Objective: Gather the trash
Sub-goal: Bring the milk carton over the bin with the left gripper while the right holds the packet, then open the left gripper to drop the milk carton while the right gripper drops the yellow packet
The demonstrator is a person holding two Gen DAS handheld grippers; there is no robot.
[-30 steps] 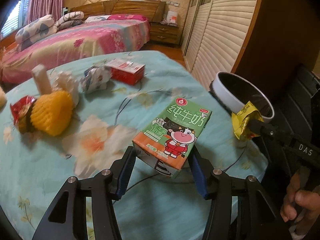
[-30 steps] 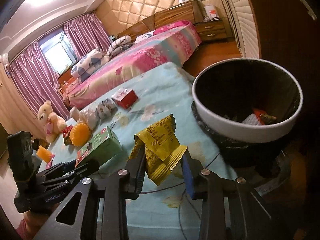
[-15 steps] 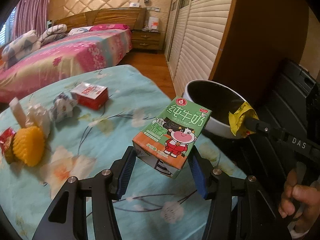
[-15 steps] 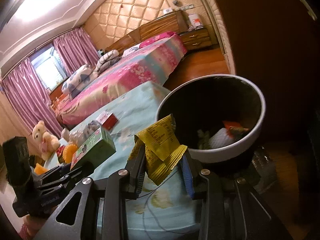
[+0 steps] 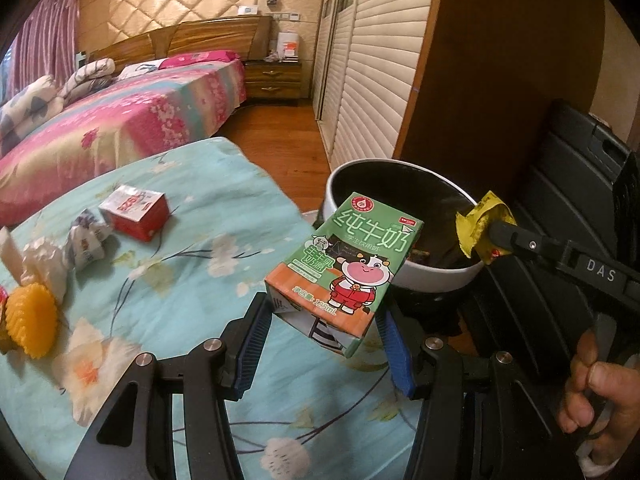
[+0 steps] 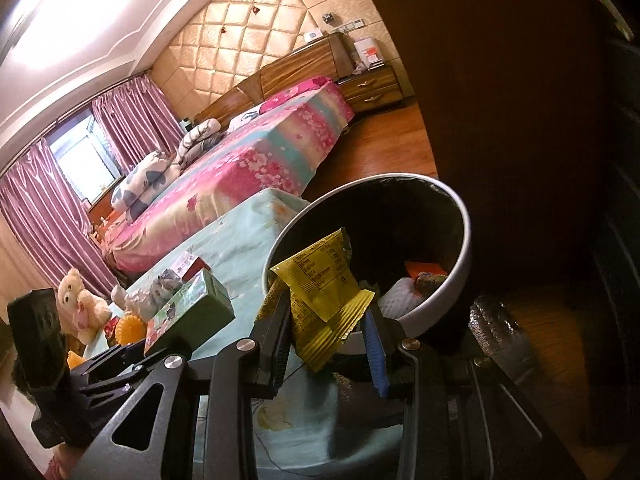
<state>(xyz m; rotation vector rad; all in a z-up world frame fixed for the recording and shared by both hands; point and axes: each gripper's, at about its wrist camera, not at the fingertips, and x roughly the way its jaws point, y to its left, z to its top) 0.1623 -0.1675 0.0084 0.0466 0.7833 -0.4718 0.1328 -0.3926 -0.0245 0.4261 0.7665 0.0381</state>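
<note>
My left gripper (image 5: pixel 324 332) is shut on a green milk carton (image 5: pixel 344 268) with a cartoon cow, held in the air at the near rim of the white trash bin (image 5: pixel 436 276). The carton (image 6: pixel 188 316) and the left gripper also show at the left of the right wrist view. My right gripper (image 6: pixel 328 340) is shut on a crumpled yellow wrapper (image 6: pixel 320 296), which hangs over the bin's (image 6: pixel 460 256) near edge. In the left wrist view the wrapper (image 5: pixel 478 226) sits above the bin's right rim. Trash lies at the bin's bottom.
On the turquoise flowered tabletop (image 5: pixel 192 280) lie a red carton (image 5: pixel 134 210), crumpled paper (image 5: pixel 86 240), white tissue (image 5: pixel 42 262) and a yellow ridged piece (image 5: pixel 30 326). A dark wardrobe (image 5: pixel 500 72) stands behind the bin, a black case (image 5: pixel 568 168) to its right. A hand (image 5: pixel 596 400) grips the right tool.
Both grippers have travelled rightward along the table with their loads. The carton went from over the cloth to the bin's near rim, and the wrapper from beside the bin to over its edge.
</note>
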